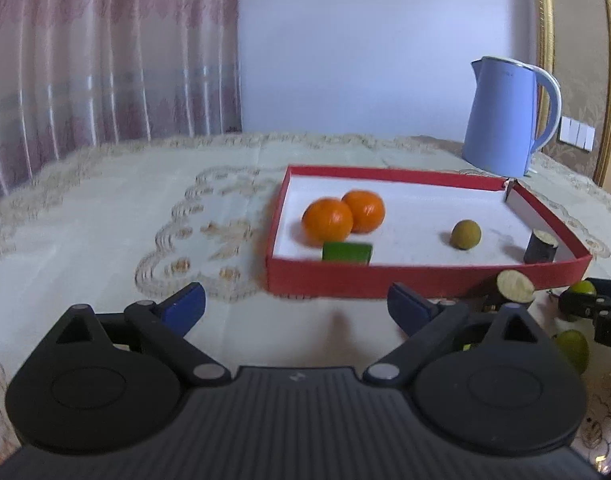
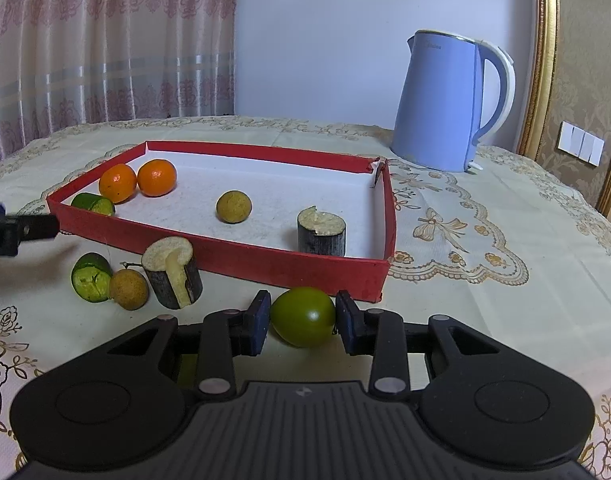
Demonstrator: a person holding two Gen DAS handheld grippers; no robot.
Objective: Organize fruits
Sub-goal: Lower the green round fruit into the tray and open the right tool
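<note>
- Our right gripper [image 2: 303,320] sat low on the cloth [image 2: 485,300], its pads touching both sides of the green fruit [image 2: 303,316]. We judged it clamped on the fruit, ready to lift it over the near wall.
- The fruit lay just outside the red tray [image 2: 265,260], by its near right corner.
- Our left gripper [image 1: 297,306] waited with its jaws wide apart and empty, back from the tray's near wall.
- Inside the tray lay two oranges [image 2: 137,180], a longan [image 2: 233,207], a cane stub [image 2: 321,232] and a cucumber piece [image 2: 93,203], like by like.
- Outside were a cucumber end [image 2: 90,283], a second longan [image 2: 128,289] and a split cane [image 2: 173,272], bunched together.
</note>
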